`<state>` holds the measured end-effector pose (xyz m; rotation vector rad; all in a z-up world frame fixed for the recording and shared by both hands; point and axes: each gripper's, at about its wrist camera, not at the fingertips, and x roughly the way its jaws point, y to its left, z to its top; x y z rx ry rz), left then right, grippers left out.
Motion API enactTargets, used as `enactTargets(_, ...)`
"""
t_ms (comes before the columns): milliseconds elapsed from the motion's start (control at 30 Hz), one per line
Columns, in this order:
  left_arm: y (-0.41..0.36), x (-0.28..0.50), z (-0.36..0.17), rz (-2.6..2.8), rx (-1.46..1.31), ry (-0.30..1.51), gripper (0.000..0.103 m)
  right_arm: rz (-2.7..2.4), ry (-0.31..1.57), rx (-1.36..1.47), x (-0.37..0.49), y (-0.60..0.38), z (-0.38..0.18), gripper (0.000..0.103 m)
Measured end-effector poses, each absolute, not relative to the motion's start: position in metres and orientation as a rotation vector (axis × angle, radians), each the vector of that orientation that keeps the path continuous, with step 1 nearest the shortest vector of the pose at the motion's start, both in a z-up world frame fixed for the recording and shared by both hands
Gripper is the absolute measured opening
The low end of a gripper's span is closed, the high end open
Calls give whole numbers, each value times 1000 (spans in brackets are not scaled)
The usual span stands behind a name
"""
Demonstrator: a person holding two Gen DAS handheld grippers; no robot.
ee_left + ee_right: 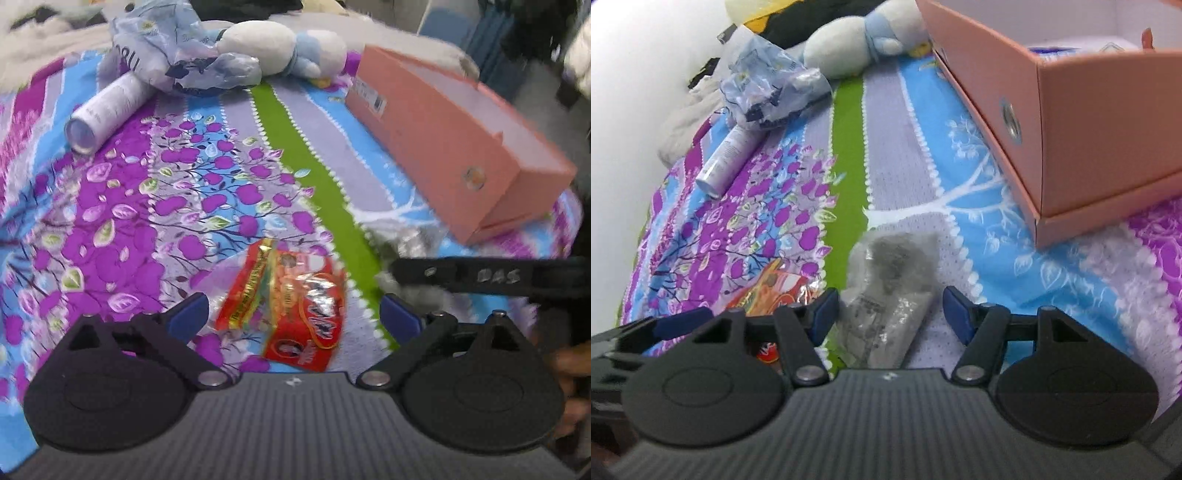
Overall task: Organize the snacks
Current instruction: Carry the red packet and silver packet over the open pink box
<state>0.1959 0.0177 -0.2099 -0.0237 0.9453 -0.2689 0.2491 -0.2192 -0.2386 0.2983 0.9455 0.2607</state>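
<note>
A red snack packet (pixel 291 306) lies flat on the patterned bedspread, between the wide-open fingers of my left gripper (pixel 293 314). A clear packet with dark contents (pixel 886 295) lies between the open fingers of my right gripper (pixel 888 308). Neither gripper holds anything. The red packet also shows at the left of the right wrist view (pixel 768 288), partly hidden by the left gripper. An open pink cardboard box (pixel 458 147) sits to the right; in the right wrist view (pixel 1071 110) some items show inside it.
A white tube (pixel 107 110) lies at the far left on the bedspread (pixel 110 221). A crumpled bluish plastic bag (pixel 173 48) and a white and blue plush toy (pixel 284 48) lie at the back. The right gripper's arm (pixel 491 275) crosses the left view.
</note>
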Motion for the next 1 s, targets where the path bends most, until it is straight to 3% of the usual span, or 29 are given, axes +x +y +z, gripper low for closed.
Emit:
enactTargets(167,9,200,-214,-291,90,933,101,264,930,262,245,-226,-232,50)
enactTargets(433,-4,213,-243,-315,213,980,103,261,930,241,238,-243,-233,50)
enactTargets(700,13,224,-247,-255,71,987,103,299,916,213,237,-242,-238,51)
enactTargets(800,14,228,-245,-230,63,995,97,298,902,210,234,-242,-235,51)
enactTargets(867,15,229,-241,-203,52,997,86,301,898,203,233,-241,-235,51)
enactTargets(1000,22,230,-236,-164,5,1002,75,313,893,202,235,-242,-234,49)
